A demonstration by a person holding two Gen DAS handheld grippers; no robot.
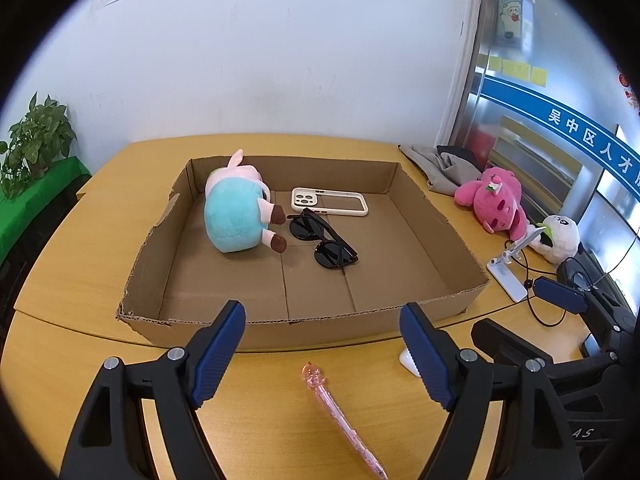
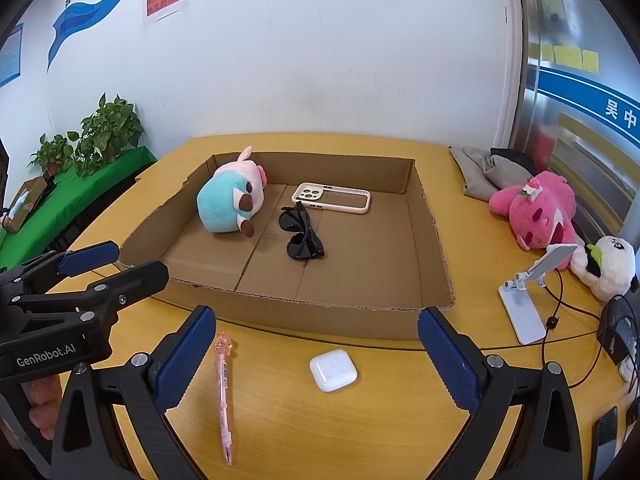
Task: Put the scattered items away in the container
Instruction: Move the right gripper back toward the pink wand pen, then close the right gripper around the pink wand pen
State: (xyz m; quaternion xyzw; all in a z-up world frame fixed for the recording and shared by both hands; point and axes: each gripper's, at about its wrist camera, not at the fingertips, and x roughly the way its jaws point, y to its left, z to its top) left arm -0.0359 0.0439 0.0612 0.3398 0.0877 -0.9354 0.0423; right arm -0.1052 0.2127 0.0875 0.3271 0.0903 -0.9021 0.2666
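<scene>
- The left gripper (image 1: 322, 354) fills the bottom of the left wrist view, its blue-padded jaws spread wide with nothing between the pads.
- The right gripper (image 2: 316, 356) fills the bottom of the right wrist view, jaws likewise spread wide and gripping nothing.
- A pink pen (image 2: 224, 396) lies on the wooden table (image 2: 360, 420) at lower centre-left, just in front of the cardboard box (image 2: 320, 316) and outside it.
- A white earbuds case (image 2: 333, 370) lies on the table at lower centre, to the right of the pen, also outside the box.
- Inside the box, toward the upper centre of the frame, rest a turquoise-and-pink plush toy (image 2: 230, 200), black sunglasses (image 2: 301, 236) and a cream phone case (image 2: 331, 198).
- The plush lies at the box's left; the sunglasses are just to its right, with the phone case behind them.
- At the right edge, on the table and outside the box, are a pink plush bear (image 2: 536, 212), a panda plush (image 2: 608, 266) and a white phone stand (image 2: 528, 300).
</scene>
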